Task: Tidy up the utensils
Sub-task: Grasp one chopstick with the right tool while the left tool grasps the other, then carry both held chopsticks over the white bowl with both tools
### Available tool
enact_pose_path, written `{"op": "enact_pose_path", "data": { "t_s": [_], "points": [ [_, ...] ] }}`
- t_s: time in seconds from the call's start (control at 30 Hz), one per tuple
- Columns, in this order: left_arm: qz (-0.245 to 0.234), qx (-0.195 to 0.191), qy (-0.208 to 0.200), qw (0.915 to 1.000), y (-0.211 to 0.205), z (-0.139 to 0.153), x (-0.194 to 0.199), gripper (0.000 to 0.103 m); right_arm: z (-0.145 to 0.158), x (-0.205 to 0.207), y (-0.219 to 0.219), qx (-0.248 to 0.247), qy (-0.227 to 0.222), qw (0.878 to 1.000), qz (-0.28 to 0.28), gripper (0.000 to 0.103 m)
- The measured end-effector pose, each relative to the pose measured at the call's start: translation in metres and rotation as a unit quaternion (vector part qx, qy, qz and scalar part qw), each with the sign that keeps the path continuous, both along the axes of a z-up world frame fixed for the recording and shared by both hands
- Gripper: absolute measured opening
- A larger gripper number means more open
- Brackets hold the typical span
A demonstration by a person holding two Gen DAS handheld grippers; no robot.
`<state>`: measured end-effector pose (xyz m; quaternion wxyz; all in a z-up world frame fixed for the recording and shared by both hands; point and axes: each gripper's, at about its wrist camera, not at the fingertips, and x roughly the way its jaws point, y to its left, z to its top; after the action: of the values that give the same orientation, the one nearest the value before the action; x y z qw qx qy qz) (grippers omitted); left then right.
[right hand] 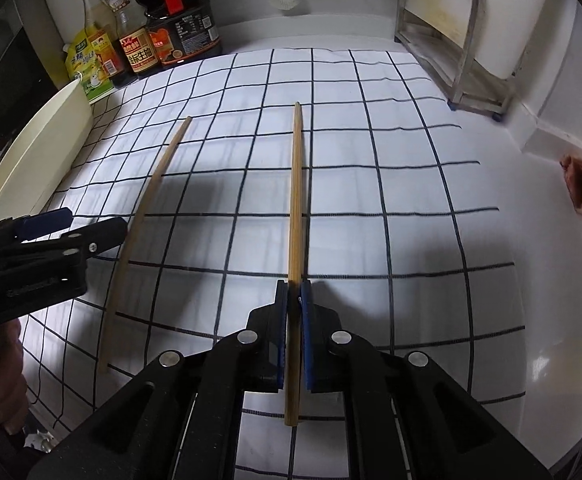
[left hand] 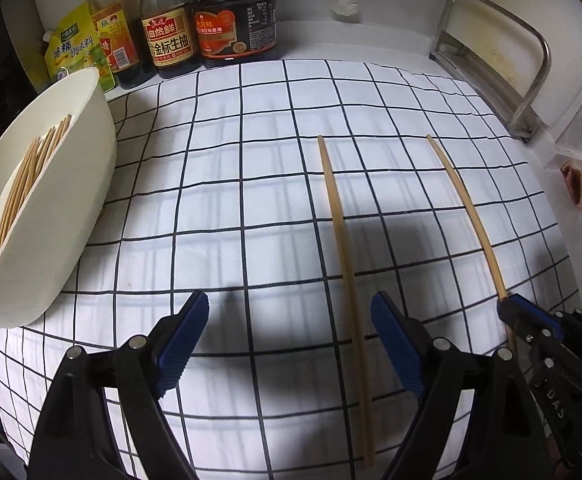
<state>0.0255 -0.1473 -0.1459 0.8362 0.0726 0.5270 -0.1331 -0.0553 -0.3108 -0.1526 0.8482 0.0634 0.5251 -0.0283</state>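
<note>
The right claw (right hand: 294, 292) is closed on a wooden chopstick (right hand: 295, 200), its blue pads pinching the stick near its lower end, so that a short stub pokes back between the black arms while the long part reaches forward over the checked cloth (right hand: 371, 160). The left claw (left hand: 291, 320) stands wide open with nothing between its blue pads (left hand: 183, 340); it hangs over the cloth and touches nothing. A second chopstick (left hand: 343, 260) lies flat on the cloth, just beside the left claw's right-hand pad and partly hidden behind that finger in the left wrist view. Whether the gripped chopstick's far tip rests on the cloth or is lifted clear is hard to tell. At the left edge a white tub (left hand: 71, 200) leans on the counter, holding a bundle of chopsticks (left hand: 31, 176); its near end is cut off by the frame. Behind it stand sauce bottles (left hand: 171, 40), their tops cropped. A metal rack (left hand: 503, 60) sits at the far right corner.
</note>
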Motion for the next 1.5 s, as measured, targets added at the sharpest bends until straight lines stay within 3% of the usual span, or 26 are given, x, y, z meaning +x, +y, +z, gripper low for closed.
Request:
{"op": "enact_pose_path", "data": {
  "t_s": [0.1, 0.4, 0.5, 0.6, 0.67, 0.73, 0.9, 1.1, 1.33, 1.5],
  "points": [
    [0.002, 0.006, 0.001, 1.0000, 0.000, -0.004, 0.002, 0.082, 0.000, 0.005, 0.001, -0.006, -0.003, 1.000, 0.001, 0.028],
    [-0.005, 0.020, 0.002, 0.9998, -0.008, -0.013, -0.001, 0.079, -0.006, 0.012, 0.011, -0.059, -0.004, 0.998, 0.026, 0.028],
    [-0.018, 0.024, -0.007, 0.9995, -0.013, -0.011, -0.004, 0.065, -0.006, 0.012, 0.012, -0.057, -0.006, 0.998, 0.030, 0.028],
    [-0.029, 0.015, -0.003, 0.9995, -0.019, -0.008, -0.007, 0.041, -0.006, 0.012, 0.014, -0.054, -0.008, 0.998, 0.037, 0.018],
    [-0.035, 0.008, 0.001, 0.9994, -0.022, -0.007, -0.007, 0.017, -0.006, 0.013, 0.018, -0.054, -0.007, 0.997, 0.046, 0.008],
    [-0.036, 0.003, 0.007, 0.9993, -0.022, -0.007, -0.007, 0.007, -0.006, 0.014, 0.018, -0.047, -0.006, 0.998, 0.045, 0.007],
    [-0.028, -0.012, 0.022, 0.9993, -0.014, -0.004, -0.004, 0.007, -0.004, 0.016, 0.014, -0.008, -0.002, 0.999, 0.033, 0.006],
    [-0.020, -0.031, 0.003, 0.9993, 0.007, 0.025, 0.006, 0.007, 0.019, 0.021, 0.025, 0.022, -0.015, 0.999, 0.023, 0.006],
    [0.021, -0.052, -0.050, 0.9972, 0.069, 0.083, 0.025, 0.007, 0.077, 0.049, 0.071, 0.037, -0.066, 0.996, 0.049, 0.006],
    [0.065, -0.046, -0.069, 0.9944, 0.127, 0.108, 0.043, 0.007, 0.104, 0.081, 0.123, 0.051, -0.092, 0.990, 0.094, 0.006]
  ]
}}
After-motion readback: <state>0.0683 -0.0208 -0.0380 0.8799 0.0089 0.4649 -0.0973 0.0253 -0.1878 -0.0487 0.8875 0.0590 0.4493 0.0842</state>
